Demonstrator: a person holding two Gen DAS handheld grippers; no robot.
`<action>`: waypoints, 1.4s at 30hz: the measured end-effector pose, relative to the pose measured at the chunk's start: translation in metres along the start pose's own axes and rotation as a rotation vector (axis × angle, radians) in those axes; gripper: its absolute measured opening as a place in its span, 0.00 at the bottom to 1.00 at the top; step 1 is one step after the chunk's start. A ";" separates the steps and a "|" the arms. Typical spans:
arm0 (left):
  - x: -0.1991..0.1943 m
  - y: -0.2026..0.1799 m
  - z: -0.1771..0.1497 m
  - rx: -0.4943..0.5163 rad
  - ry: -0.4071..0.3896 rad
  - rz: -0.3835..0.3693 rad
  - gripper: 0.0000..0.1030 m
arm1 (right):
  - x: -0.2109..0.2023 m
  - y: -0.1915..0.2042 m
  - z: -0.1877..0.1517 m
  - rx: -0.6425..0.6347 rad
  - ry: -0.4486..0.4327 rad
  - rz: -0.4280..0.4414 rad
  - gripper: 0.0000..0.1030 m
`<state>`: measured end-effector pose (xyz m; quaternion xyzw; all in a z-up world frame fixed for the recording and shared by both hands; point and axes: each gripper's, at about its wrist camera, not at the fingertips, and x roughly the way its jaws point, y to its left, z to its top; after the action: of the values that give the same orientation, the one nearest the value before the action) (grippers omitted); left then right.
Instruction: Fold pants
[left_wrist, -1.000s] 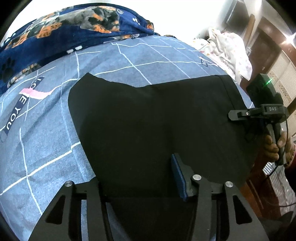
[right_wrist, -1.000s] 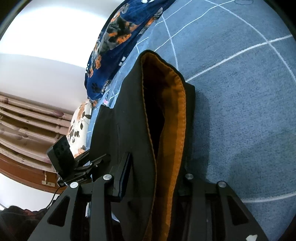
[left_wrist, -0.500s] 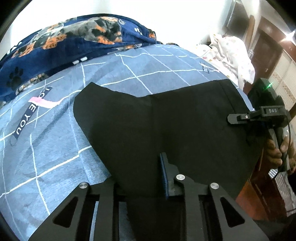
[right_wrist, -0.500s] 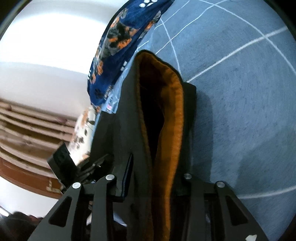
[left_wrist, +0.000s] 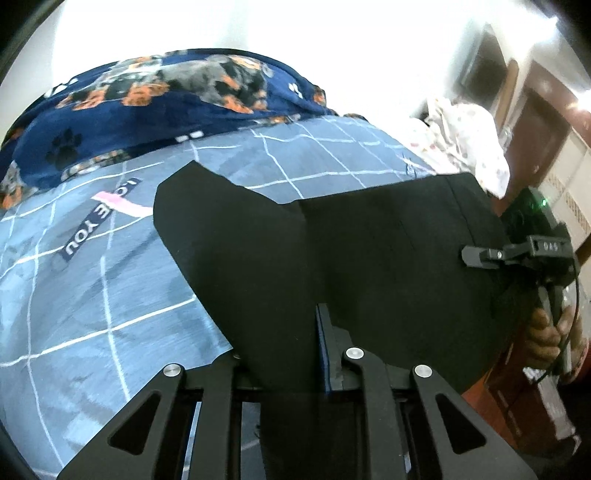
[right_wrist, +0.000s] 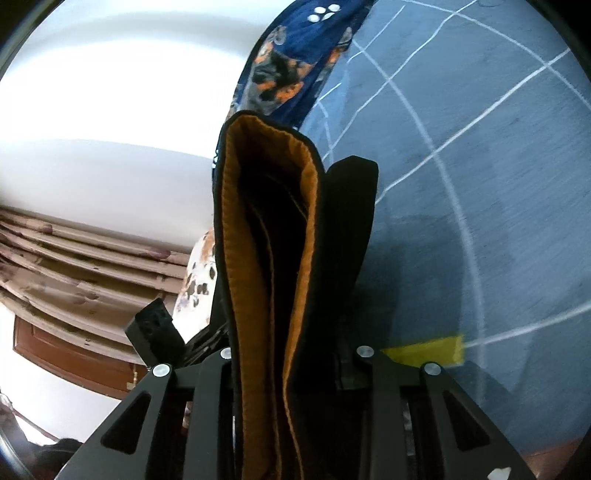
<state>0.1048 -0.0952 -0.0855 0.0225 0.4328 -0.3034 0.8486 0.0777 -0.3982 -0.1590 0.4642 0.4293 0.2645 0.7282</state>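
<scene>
Pants: black, soft woven trousers with an orange-lined waistband (left_wrist: 362, 266), spread over a bed covered by a grey-blue sheet with a white grid pattern (left_wrist: 92, 288). The near edge of the cloth is lifted off the sheet; the far edge lies flat on it.

Left claw (left_wrist: 291, 354): narrow, clamped on the near edge of the black fabric, which runs between the fingers and drapes toward the camera.

Right claw (right_wrist: 295, 362): narrow, clamped on the waistband end. In the right wrist view the orange lining (right_wrist: 306, 236) stands up in stacked layers between the fingers, so more than one thickness is held. In the left wrist view the same claw (left_wrist: 480, 254) sits at the right edge of the pants, held by the person's hand (left_wrist: 546, 332).

Handling judgement: light, limp cloth with no stiffness of its own; it sags between the two grips and will crease wherever slack forms. The waistband is the thickest, firmest part and the best hold. Grips at opposite ends of one edge look suited to carrying that edge across.

A dark blue fleece blanket with a dog print (left_wrist: 166, 96) lies at the far side of the bed, apart from the pants. A yellow tag (right_wrist: 424, 350) lies on the sheet.
</scene>
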 end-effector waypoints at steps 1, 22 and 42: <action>-0.006 0.004 0.000 -0.017 -0.005 0.000 0.18 | 0.003 0.004 -0.001 -0.002 0.001 0.003 0.25; -0.096 0.097 -0.023 -0.212 -0.128 0.140 0.17 | 0.100 0.085 -0.015 -0.065 0.109 0.068 0.25; -0.112 0.149 -0.049 -0.333 -0.138 0.172 0.17 | 0.154 0.107 -0.028 -0.071 0.186 0.042 0.25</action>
<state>0.0996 0.0959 -0.0658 -0.1021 0.4145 -0.1548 0.8910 0.1305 -0.2191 -0.1264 0.4204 0.4757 0.3365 0.6955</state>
